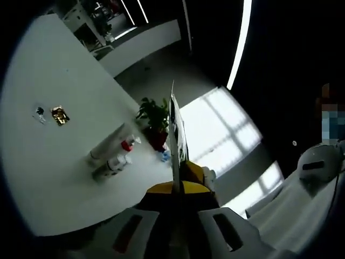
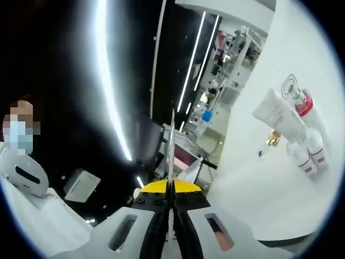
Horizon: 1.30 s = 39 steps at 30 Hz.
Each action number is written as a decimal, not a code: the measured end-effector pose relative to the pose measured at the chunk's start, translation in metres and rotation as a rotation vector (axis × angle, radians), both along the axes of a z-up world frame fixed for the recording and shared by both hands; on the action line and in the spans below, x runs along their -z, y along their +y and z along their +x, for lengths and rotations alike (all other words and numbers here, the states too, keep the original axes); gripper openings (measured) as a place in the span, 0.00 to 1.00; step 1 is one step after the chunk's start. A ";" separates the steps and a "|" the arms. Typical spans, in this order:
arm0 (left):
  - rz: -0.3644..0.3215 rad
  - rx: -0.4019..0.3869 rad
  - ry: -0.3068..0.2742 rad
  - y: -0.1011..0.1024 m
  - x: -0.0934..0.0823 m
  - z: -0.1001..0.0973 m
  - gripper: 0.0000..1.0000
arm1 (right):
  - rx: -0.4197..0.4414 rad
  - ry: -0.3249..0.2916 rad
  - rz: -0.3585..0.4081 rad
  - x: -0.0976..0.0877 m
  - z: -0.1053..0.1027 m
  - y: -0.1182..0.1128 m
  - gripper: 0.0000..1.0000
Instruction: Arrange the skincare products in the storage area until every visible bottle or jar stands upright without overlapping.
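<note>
The skincare products lie in a cluster on a white table [image 1: 48,178]: a white tube [image 1: 108,144], a red-capped bottle [image 1: 128,144] and small white bottles [image 1: 114,164] lying on their sides. The right gripper view shows the same tube [image 2: 277,114], red-capped bottle [image 2: 303,102] and two white bottles [image 2: 308,154] side by side. My left gripper [image 1: 172,94] is shut, held in the air well away from the products. My right gripper [image 2: 172,116] is shut too, and also far from them. Nothing shows between either pair of jaws.
A gold packet [image 1: 59,115] and a small dark item [image 1: 39,113] lie apart on the table; the gold packet [image 2: 274,138] sits just below the tube. A potted plant [image 1: 153,114] stands at the table's far edge. A person in white [image 2: 32,216] is close by.
</note>
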<state>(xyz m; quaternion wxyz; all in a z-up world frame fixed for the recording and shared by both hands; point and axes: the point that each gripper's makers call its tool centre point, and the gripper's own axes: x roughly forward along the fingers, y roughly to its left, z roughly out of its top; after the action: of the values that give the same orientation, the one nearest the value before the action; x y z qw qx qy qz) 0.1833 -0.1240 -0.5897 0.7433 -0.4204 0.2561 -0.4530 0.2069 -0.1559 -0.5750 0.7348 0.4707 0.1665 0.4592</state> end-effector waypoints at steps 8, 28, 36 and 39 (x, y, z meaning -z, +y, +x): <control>-0.055 -0.004 0.075 0.000 0.006 0.002 0.00 | 0.031 -0.047 -0.071 0.004 0.003 0.000 0.03; -0.093 -0.060 0.183 0.014 0.027 0.018 0.00 | -0.048 -0.260 -0.366 0.022 -0.006 0.021 0.57; -0.095 -0.086 0.223 0.020 0.038 0.026 0.00 | -0.073 -0.315 -0.540 0.043 -0.005 0.015 0.80; -0.087 -0.089 0.236 0.021 0.043 0.028 0.00 | -0.061 -0.347 -0.597 0.049 -0.003 0.013 0.88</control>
<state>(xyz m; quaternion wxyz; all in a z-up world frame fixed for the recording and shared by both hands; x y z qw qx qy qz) 0.2111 -0.1035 -0.6327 0.7085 -0.5137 0.3027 -0.3775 0.2034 -0.1431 -0.6241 0.8435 0.1447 0.1802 0.4849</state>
